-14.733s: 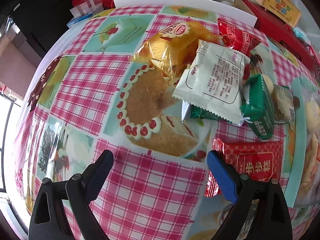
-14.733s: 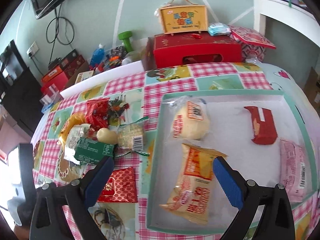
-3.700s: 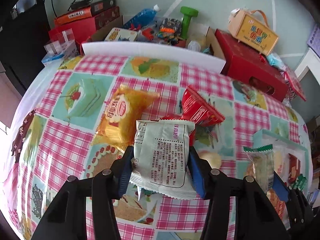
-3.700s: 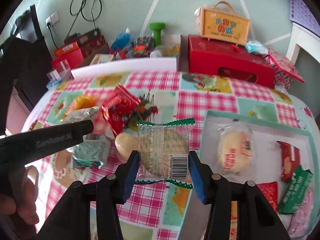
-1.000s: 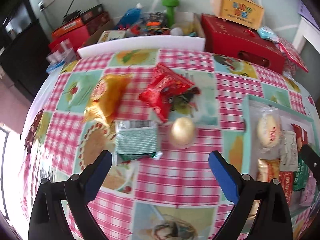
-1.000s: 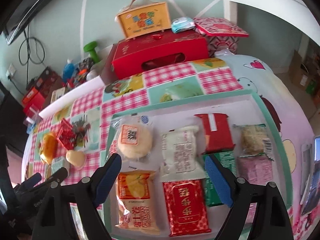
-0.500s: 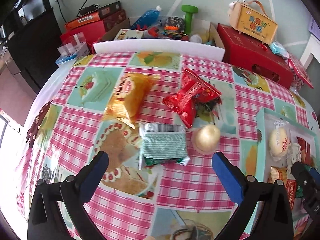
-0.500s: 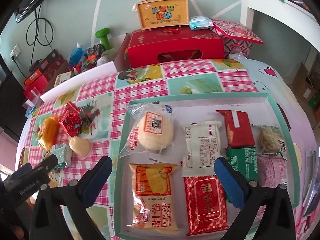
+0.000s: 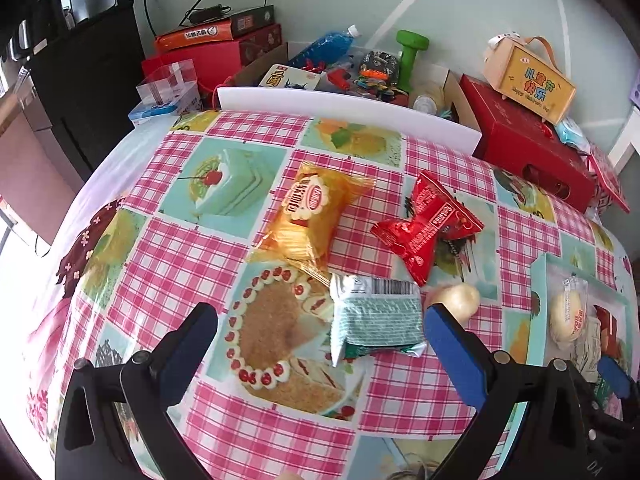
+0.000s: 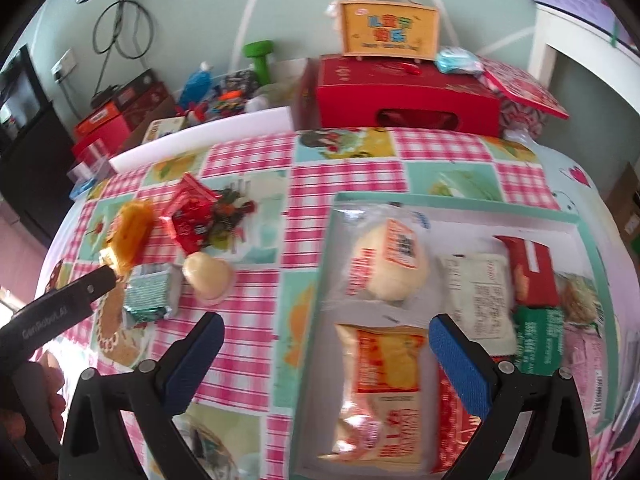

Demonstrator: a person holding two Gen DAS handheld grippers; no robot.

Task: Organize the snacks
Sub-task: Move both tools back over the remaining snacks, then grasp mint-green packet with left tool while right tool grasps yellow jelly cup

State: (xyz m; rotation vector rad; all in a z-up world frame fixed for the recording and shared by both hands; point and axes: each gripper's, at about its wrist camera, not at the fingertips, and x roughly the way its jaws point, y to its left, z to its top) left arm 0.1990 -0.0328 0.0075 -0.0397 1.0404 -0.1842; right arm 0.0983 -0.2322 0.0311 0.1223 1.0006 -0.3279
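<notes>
My left gripper is open and empty, just in front of a green-white snack pack on the checked tablecloth. A yellow cake pack, a red pack and a pale round bun lie beyond it. My right gripper is open and empty over the left edge of the teal tray, which holds several packs, among them a round bun pack and an orange pack. The loose snacks also show in the right wrist view: the green pack and the bun.
A white board edges the table's far side. Behind it stand a red box, a yellow gift box, a green dumbbell and clutter. The left gripper's arm shows at the right wrist view's left edge.
My left gripper has moved closer to the green pack and the loose snacks. My right gripper has shifted left, from over the tray's middle to its left edge. Both stay open and empty.
</notes>
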